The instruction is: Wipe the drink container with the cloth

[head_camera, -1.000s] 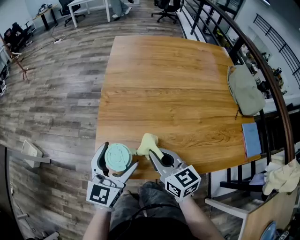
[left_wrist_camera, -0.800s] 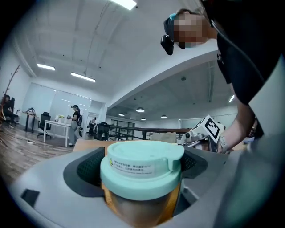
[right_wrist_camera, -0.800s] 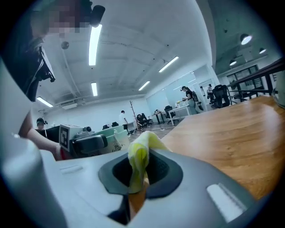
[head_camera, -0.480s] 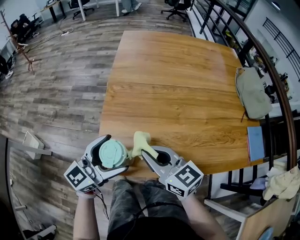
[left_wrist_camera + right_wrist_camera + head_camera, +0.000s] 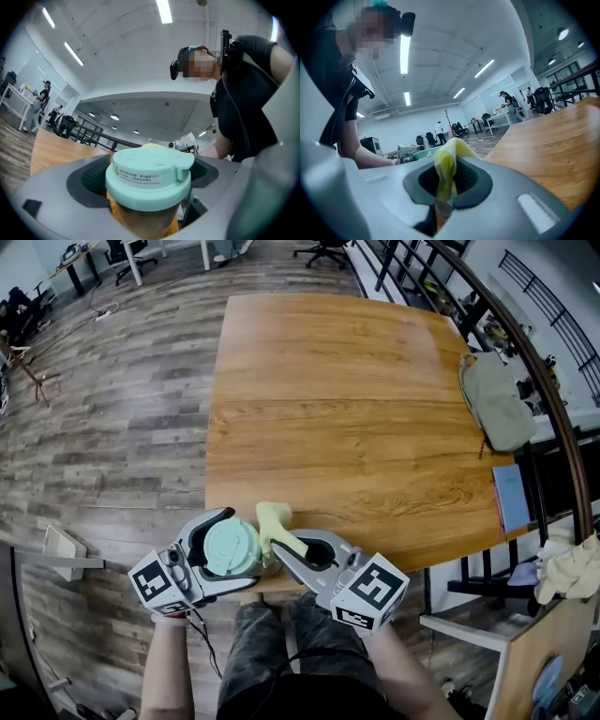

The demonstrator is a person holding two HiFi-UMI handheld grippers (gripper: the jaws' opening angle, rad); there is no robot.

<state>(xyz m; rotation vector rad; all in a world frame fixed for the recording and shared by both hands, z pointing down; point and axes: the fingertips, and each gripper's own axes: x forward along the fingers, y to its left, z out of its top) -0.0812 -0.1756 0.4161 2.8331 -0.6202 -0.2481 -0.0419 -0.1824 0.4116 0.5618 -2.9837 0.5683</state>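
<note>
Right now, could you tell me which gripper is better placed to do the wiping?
Right. The right gripper is shut on the yellow cloth, beside the drink container, which the left gripper holds clamped.

**Wooden table** (image 5: 356,409): I record a honey-coloured top with seams running across it.

**Grey-green bag** (image 5: 495,409): lies at the table's right edge and partly overhangs it.

**Blue book** (image 5: 511,498): lies flat at the same right edge, nearer my side than the bag and apart from it. I cannot tell whether it rests on the top.

**Dark railing** (image 5: 539,390): curves along just beyond the table's right side.

**Pale yellow bundle** (image 5: 565,570): off the table, past its near right corner.

**Plank floor** (image 5: 112,427): left of the table. A flat pale panel (image 5: 64,545) lies on it, off the table's near left corner.

**Office chairs** (image 5: 323,251): beyond the table's far end.
</note>
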